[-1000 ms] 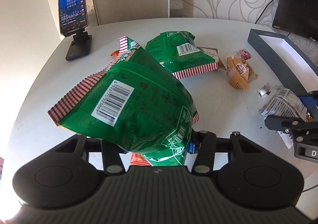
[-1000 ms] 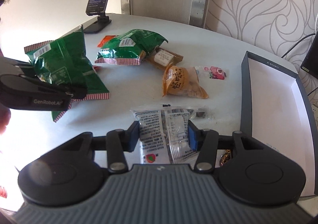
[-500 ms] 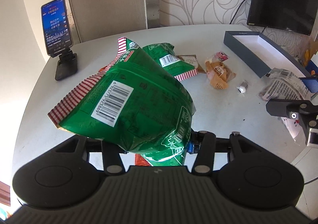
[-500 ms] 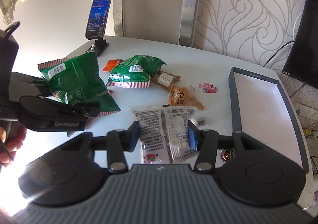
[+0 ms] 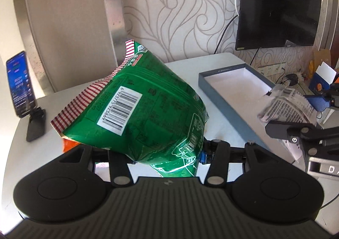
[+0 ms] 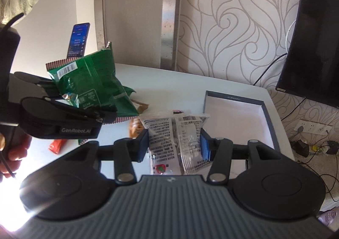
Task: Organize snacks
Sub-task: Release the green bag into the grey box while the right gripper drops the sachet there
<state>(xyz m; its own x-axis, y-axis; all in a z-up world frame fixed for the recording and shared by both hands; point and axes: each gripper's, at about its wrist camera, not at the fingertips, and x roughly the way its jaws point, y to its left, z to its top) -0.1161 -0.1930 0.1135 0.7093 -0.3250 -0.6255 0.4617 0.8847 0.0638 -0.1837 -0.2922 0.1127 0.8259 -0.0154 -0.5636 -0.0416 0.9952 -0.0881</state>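
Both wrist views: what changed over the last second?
Both grippers rose off the table with their loads and swung toward the open box. The left gripper lifted the green bag; the right gripper lifted the clear packets. Both grips stayed closed, nothing was released, and the box is still bare.

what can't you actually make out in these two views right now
- Left wrist view: the green snack bag in the left claw hides the table behind it; only an orange corner peeks out.
- Right wrist view: the clear packet in the right claw covers most of an orange-brown snack.
- Phone screen: text too small.
- Grey box: near end hidden behind the right claw.
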